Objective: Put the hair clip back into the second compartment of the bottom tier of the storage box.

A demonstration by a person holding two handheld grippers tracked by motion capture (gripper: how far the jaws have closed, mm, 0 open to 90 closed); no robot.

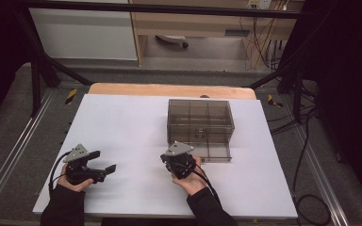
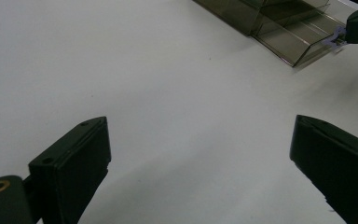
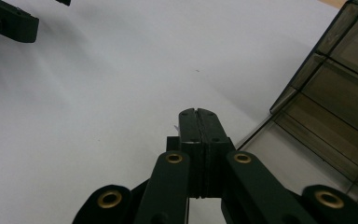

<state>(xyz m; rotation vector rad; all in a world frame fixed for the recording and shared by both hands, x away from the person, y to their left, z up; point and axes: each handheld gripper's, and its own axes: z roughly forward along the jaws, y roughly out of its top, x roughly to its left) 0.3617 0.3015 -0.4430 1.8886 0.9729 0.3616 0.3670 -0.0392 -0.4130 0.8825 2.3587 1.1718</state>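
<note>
Resting low over a white table (image 1: 122, 122), the left gripper (image 1: 104, 161) sits in the person's left hand (image 1: 70, 181) near the table's front left, its two black jaws spread wide apart with bare table between them. The right gripper (image 1: 178, 151), held in the right hand (image 1: 188, 181), lies toward the middle of the table with its jaws pressed flat together; a tiny pale sliver shows at their edge, too small to identify. Its tip sits just beside the front left corner of a smoky transparent drawer box (image 1: 200, 121), whose lowest drawer (image 1: 214, 151) is pulled partway out toward the person.
</note>
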